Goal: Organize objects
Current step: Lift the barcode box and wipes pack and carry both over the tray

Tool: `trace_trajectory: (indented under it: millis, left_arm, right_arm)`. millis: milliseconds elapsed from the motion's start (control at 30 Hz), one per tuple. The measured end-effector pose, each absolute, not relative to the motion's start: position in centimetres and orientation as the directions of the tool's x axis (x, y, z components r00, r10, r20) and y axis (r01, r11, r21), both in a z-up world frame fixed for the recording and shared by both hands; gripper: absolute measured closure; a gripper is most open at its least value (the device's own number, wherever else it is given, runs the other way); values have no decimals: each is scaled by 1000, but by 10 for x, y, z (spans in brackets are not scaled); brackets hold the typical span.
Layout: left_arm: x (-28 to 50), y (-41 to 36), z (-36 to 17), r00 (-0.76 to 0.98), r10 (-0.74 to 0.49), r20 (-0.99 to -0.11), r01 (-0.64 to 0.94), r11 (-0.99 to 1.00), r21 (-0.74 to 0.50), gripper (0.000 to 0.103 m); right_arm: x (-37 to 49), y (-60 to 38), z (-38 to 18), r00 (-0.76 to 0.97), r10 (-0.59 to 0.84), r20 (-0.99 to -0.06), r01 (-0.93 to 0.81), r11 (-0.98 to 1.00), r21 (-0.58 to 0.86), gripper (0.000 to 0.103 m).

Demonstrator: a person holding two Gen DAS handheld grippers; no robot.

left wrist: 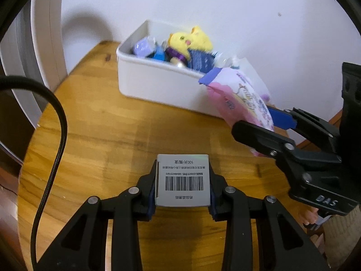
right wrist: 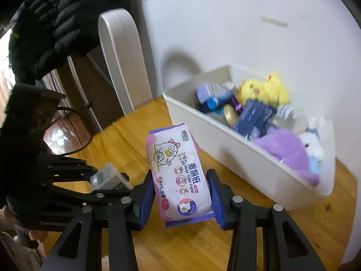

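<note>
Between right gripper (right wrist: 180, 199) jaws, wipes pack (right wrist: 178, 176) upright, long axis along fingers.

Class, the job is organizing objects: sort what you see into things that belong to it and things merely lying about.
Part of the job:
- grey barcode box, held in left gripper
- pink wipes pack, held in right gripper
- white bin of toys

Just there:
- black cable
- wooden table

Black angular linkage arms with round silver screws on left gripper (left wrist: 182, 187) and right gripper (right wrist: 180, 194) — blue ribbed pads (right wrist: 214, 199) inside. White "DAS" lettering (left wrist: 327, 201) near the right gripper's base. Braided black cable (left wrist: 54, 158) left of the left gripper — beige knit sleeve (left wrist: 345, 232) below the lettering.
</note>
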State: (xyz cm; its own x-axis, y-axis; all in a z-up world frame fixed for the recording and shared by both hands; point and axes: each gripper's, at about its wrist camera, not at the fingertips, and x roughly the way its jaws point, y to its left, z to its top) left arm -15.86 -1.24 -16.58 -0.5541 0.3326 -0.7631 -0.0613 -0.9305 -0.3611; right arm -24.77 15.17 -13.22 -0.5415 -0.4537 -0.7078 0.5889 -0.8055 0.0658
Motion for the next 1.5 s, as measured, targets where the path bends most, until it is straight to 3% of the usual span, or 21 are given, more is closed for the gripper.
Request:
trace_trajectory:
  millis: [467, 967, 1233, 1500]
  left_arm:
    - [-164, -12, -53, -666, 298, -684, -205, -955, -217, 65]
    - [-223, 17, 48, -747, 234, -622, -295, -956, -6, 65]
    - [-288, 25, 60, -746, 149, -649, -235, -971, 47, 65]
    - [-362, 20, 21, -679, 60, -731, -140, -989, 48, 65]
  right_arm:
    - [-202, 159, -33, -678, -454, -578, 580, -813, -42, 58]
    - [-233, 178, 44, -781, -367, -505, 499, -853, -152, 58]
    - [-289, 190, 72, -815, -289, -503, 420, -892, -167, 57]
    - [-368, 214, 59, -824, -111, -556, 223, -965, -138, 57]
